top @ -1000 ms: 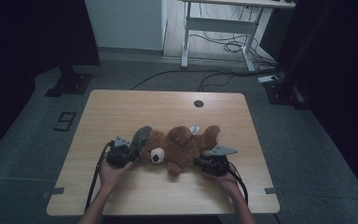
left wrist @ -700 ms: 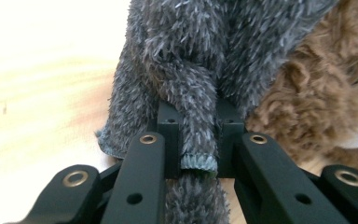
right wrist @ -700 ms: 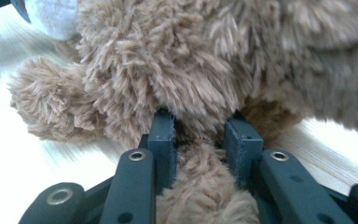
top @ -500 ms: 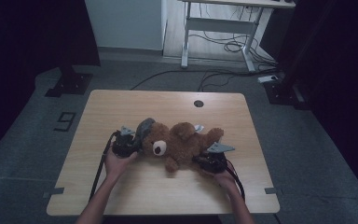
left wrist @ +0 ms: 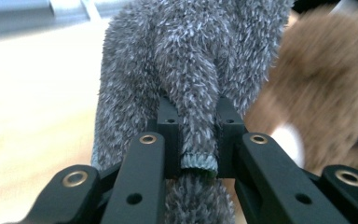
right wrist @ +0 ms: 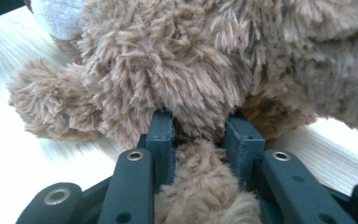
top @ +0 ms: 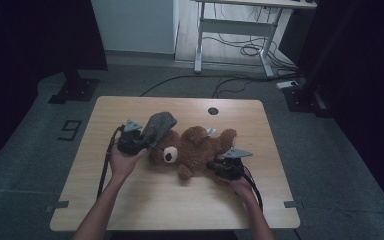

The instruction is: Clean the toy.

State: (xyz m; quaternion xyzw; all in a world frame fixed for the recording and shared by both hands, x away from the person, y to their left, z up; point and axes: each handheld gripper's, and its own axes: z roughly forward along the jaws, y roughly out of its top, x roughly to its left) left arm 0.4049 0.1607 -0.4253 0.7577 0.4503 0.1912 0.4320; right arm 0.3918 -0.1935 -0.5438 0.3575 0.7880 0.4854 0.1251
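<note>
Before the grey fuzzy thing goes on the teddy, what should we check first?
1. Left tool clamps the grey fuzzy cloth at its hem: ok.
2. Right tool is shut on a limb of the teddy bear: ok.
3. Teddy lies on the table, well inside its edges: ok.
4. Cloth sits beside the bear's head, by the left tool: ok.
5. Which way the cloth's opening faces: cannot tell.
6. Cables trail back along the forearms, away from the bear: ok.

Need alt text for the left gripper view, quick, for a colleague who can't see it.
Two black fingers of the left gripper pinch a hemmed fold of fuzzy grey fabric; a blurred brown plush teddy bear lies right, a light wooden table left.
</note>
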